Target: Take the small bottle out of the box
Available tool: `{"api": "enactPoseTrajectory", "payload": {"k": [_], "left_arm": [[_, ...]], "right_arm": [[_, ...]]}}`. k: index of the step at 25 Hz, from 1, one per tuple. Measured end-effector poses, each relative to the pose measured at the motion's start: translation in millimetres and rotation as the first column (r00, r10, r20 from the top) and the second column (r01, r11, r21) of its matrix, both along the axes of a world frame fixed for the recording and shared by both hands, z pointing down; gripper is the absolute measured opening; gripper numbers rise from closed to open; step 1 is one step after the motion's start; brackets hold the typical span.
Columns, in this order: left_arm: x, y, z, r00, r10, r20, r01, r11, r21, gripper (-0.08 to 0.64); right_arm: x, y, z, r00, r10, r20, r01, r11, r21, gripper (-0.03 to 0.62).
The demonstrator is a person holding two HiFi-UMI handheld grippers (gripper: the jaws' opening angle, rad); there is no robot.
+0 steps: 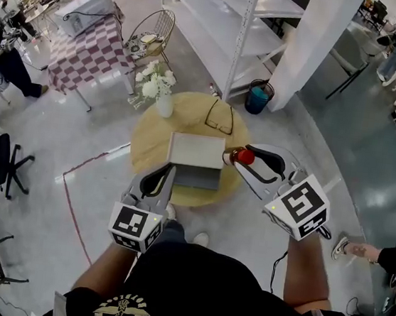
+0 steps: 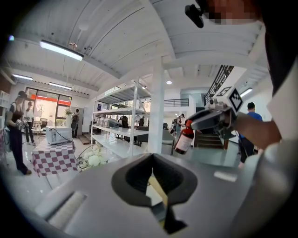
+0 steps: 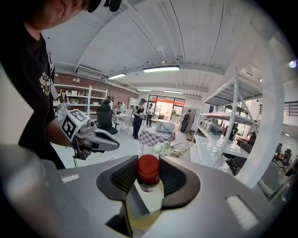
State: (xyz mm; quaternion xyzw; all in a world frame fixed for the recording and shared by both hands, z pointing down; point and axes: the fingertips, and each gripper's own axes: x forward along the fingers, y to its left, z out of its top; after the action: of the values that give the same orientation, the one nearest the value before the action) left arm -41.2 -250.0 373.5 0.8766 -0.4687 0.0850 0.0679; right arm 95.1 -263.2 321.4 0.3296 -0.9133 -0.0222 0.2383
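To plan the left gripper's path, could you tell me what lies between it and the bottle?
The box lies between them, as the head view shows.

Open box [image 1: 195,151] fills the middle of my worktop [image 1: 148,156]; flower vase [image 1: 164,105] and glasses [image 1: 221,118] crowd the far edge; left side lies bare.

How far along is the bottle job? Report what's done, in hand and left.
Done: the small bottle is out of the box, which stands open on the round table.
In hand: the right gripper clamps the bottle in the air beside the box. The left gripper, jaws together, sits at the box's near edge.
Left: probably only setting the bottle down.
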Motion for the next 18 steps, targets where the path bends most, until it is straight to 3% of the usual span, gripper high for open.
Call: {"api": "enactPoseTrajectory", "payload": {"k": [18], "left_arm": [[-33, -23, 25, 0.999, 0.007, 0.031, -0.005, 0.998, -0.067, 0.0]], "right_arm": [[-26, -24, 36, 0.999, 0.002, -0.041, -0.005, 0.997, -0.071, 0.15]]}}
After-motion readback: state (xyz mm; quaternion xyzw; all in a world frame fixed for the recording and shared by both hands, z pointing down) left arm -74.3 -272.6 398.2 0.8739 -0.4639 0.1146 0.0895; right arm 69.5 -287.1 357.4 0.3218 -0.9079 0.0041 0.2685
